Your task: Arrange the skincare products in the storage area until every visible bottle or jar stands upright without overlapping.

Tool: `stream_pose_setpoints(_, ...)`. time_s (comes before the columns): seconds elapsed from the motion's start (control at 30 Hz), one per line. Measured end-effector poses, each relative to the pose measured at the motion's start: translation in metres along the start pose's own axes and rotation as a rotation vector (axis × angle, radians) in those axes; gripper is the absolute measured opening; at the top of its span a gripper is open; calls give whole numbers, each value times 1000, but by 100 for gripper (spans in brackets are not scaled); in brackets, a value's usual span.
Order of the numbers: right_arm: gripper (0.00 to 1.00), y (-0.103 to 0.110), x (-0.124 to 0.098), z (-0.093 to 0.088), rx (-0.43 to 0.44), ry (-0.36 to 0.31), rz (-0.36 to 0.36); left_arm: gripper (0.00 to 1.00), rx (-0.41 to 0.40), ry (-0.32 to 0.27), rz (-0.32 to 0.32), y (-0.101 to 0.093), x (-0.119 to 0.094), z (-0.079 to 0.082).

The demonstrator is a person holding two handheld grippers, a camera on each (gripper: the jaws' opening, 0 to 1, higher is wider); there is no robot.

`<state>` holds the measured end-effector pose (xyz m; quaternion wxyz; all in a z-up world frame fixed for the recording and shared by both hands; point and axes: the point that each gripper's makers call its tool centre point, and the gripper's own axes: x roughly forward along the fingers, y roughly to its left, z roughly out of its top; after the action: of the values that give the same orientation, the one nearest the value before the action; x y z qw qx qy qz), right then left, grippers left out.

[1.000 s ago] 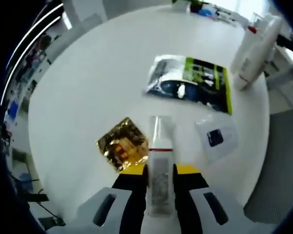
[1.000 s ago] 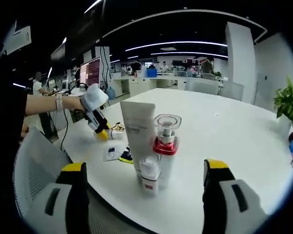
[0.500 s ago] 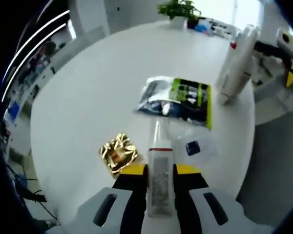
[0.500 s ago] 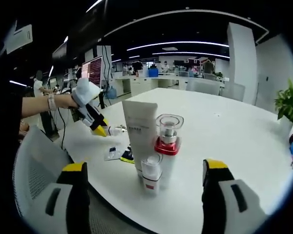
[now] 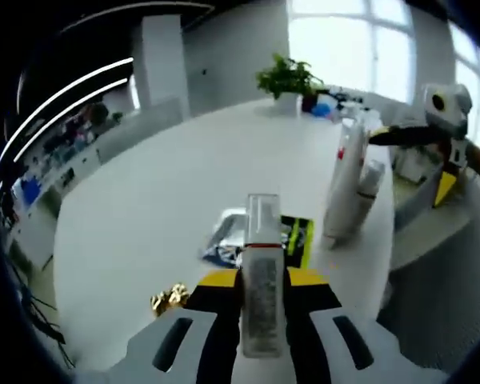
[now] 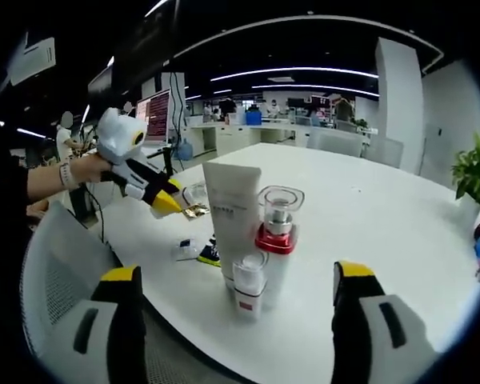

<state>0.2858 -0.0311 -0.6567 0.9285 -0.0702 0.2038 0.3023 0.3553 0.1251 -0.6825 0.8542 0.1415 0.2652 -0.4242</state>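
Observation:
My left gripper point(image 5: 263, 278) is shut on a clear bottle point(image 5: 262, 258) with a red band and a clear cap, held in the air above the white table point(image 5: 160, 200). From the right gripper view, that left gripper point(image 6: 158, 196) hovers with the bottle point(image 6: 195, 194) left of the standing group. The group holds a tall white tube point(image 6: 233, 214), a pump bottle with a red collar point(image 6: 275, 240) and a small white bottle point(image 6: 246, 286), all upright near the table edge. The same white tube point(image 5: 346, 188) stands right of centre in the left gripper view. My right gripper point(image 6: 236, 272) is open wide, its jaws either side of the group and short of it.
A green and black sachet point(image 5: 294, 237), a silvery pouch point(image 5: 224, 240) and a gold foil packet point(image 5: 169, 298) lie flat on the table. A potted plant point(image 5: 290, 78) stands at the far side. A chair back point(image 6: 56, 264) sits by the near edge. A person's hand point(image 6: 84, 168) holds the left gripper.
The left gripper has risen with the bottle and tilted up, so its view now takes in the room. From the right gripper view it has moved up and closer to the standing group.

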Motion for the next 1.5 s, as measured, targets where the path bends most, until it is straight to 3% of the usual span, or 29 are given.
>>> stream_pose_setpoints(0.4, 90, -3, -1, 1, 27, -7, -8, 16, -60, -132, -6, -30, -14, 17)
stream_pose_setpoints(0.6, 77, -10, -4, 5, 113, -40, -9, 16, -138, -186, -73, -41, -9, 14)
stream_pose_setpoints(0.83, 58, -8, -11, 20, 177, -103, -11, 16, -90, -170, -103, -52, -7, 9)
stream_pose_setpoints(1.0, 49, 22, -5, 29, 290, -118, 87, 16, -75, -161, -128, -58, -5, 6)
stream_pose_setpoints(1.23, 43, 52, 19, 27, 325, -52, 154, 16, -65, -150, -155, -65, -5, 6)
stream_pose_setpoints(1.37, 44, 62, 33, 22, 370, -32, 175, 16, -58, -146, -161, -65, -5, 5)
stream_pose_setpoints(1.5, 45, 65, 46, 22, 502, -50, 192, 16, -47, -124, -159, -67, -3, 1)
